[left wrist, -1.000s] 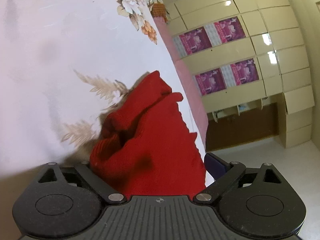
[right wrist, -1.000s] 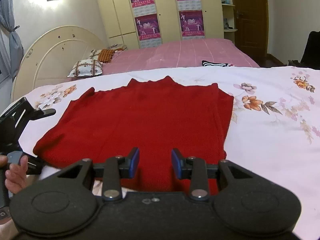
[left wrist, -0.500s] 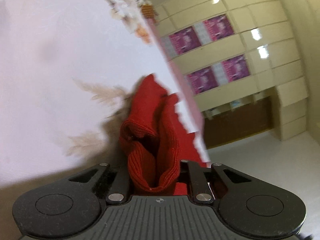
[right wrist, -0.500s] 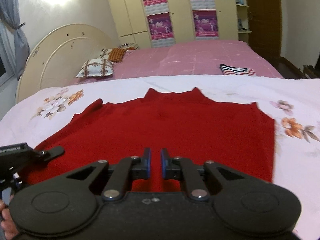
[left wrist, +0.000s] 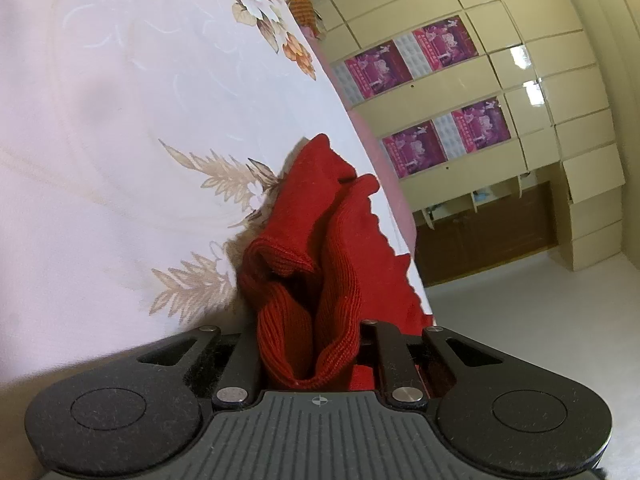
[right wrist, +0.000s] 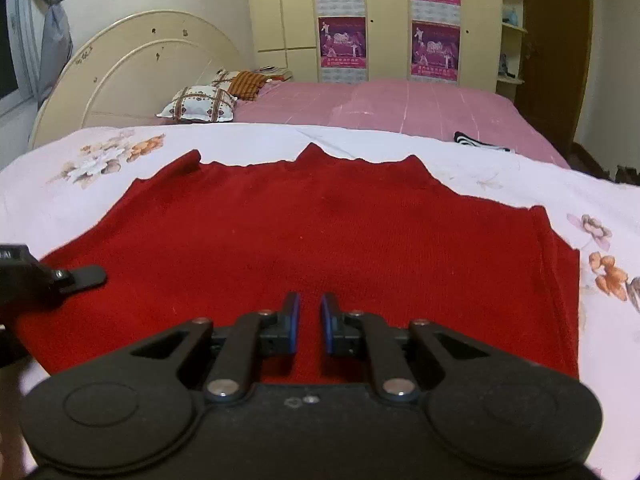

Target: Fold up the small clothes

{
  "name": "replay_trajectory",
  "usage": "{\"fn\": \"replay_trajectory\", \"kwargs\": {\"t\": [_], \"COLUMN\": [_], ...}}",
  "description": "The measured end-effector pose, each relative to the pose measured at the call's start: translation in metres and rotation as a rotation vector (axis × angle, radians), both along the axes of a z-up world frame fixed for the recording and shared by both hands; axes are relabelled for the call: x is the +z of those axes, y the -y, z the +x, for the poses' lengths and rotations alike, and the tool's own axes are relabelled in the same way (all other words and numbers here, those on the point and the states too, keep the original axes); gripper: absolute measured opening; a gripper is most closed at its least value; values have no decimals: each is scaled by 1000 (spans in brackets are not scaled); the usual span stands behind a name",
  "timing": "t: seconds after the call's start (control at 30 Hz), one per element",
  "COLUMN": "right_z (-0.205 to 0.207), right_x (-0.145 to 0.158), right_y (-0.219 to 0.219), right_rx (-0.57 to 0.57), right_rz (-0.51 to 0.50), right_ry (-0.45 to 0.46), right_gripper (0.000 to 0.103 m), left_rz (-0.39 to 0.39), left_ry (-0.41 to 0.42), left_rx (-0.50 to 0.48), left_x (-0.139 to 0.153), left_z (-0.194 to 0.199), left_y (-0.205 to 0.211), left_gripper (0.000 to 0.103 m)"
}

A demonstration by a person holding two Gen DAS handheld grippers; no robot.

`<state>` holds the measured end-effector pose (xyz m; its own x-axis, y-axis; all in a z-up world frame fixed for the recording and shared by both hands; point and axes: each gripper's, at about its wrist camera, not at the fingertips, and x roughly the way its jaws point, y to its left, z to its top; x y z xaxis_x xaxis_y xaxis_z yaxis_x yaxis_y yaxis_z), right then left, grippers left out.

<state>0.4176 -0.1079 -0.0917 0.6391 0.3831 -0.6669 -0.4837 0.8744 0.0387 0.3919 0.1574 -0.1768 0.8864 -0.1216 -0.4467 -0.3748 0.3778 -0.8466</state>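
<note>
A red knit sweater (right wrist: 320, 232) lies spread flat on a floral white bedsheet (right wrist: 520, 184). My left gripper (left wrist: 312, 344) is shut on the sweater's ribbed corner (left wrist: 312, 320), which bunches up between its fingers. In the right wrist view the left gripper (right wrist: 48, 280) shows at the sweater's left edge. My right gripper (right wrist: 310, 320) hovers low over the sweater's near hem, its blue pads a narrow gap apart with no cloth visibly between them.
A pink bed (right wrist: 400, 104) with pillows (right wrist: 200, 104) and a cream headboard (right wrist: 132, 80) lies beyond the sheet. A striped cloth (right wrist: 480, 142) rests on it. Cupboards (right wrist: 384, 20) with posters stand at the back, a dark door (right wrist: 556, 52) to the right.
My left gripper closed on the sweater's ribbed corner and stays gripped. My right gripper's jaws narrowed and it moved forward over the sweater's hem.
</note>
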Motion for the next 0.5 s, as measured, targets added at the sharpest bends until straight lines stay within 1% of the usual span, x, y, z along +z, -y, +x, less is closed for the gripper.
{"fn": "replay_trajectory", "kwargs": {"t": [0.07,0.17,0.23,0.27,0.33,0.37,0.4,0.43,0.47,0.5], "right_z": [-2,-1,3,6,12,15,17,22,27,33], "right_x": [-1,0,0,0,0,0,-1,-2,-3,-7], "right_y": [-2,-3,1,5,14,19,26,36,51,69], "right_rx": [2,-12,-39,-55,-84,-98,-114,-132,-161,-199], "right_rz": [-17,-18,26,58,125,164,212,279,382,502], "right_ry": [18,18,-12,-34,-81,-107,-135,-177,-244,-311], "right_gripper": [11,12,12,12,11,11,11,11,11,17], "left_rz": [10,94,172,227,324,360,404,434,459,492], "left_ry": [12,38,62,76,115,131,145,150,155,145], "left_rx": [-10,-67,-138,-184,-301,-356,-438,-505,-563,-641], "left_x": [10,42,70,85,115,127,138,145,148,148], "left_z": [-4,5,17,23,38,45,56,63,70,78], "left_y": [1,7,15,23,44,56,76,91,107,126], "left_gripper": [15,15,15,15,15,15,15,15,15,15]}}
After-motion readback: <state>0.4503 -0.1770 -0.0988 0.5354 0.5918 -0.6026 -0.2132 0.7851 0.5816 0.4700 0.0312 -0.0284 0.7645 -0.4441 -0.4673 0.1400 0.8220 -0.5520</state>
